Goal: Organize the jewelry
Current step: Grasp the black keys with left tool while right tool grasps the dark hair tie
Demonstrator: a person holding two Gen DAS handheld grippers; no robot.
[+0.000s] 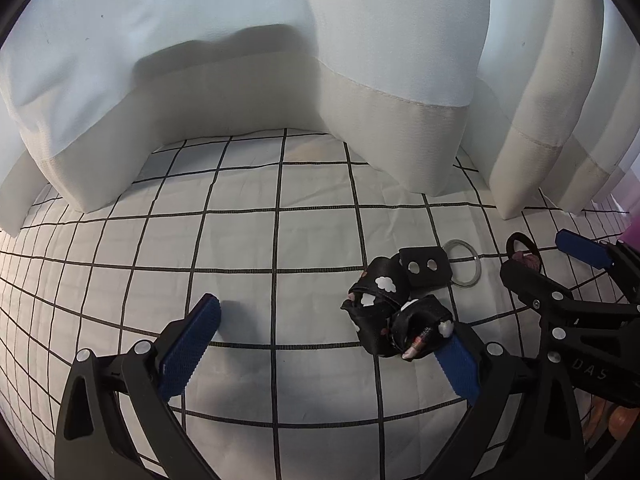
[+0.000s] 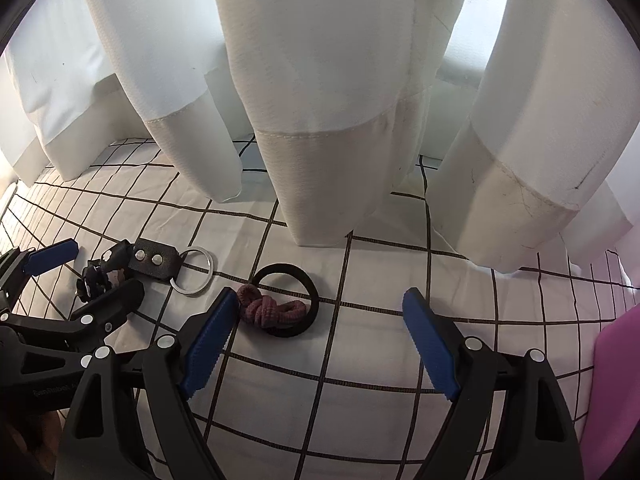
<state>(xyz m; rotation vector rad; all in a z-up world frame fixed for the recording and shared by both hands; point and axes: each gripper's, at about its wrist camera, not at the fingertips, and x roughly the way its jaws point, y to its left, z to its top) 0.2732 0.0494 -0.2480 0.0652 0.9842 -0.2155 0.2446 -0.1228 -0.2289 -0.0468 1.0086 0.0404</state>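
Note:
A black fabric bow with white cloud prints (image 1: 382, 308) lies on the white grid-lined cloth (image 1: 248, 248), against the right fingertip of my left gripper (image 1: 328, 320). That gripper is open and its left finger stands far from the bow. Just behind the bow are a black strap with two snaps (image 1: 424, 268) and its silver ring (image 1: 464, 264). In the right wrist view a black hair tie (image 2: 310, 284) encircles a knotted maroon hair tie (image 2: 272, 312). My right gripper (image 2: 320, 300) is open, its left fingertip beside the maroon tie, nothing pressed.
White curtains (image 2: 320, 80) hang down onto the cloth along the back. A pink object (image 2: 616, 364) sits at the right edge. The two grippers are close, side by side: the left gripper (image 2: 104, 270) shows at the left in the right wrist view.

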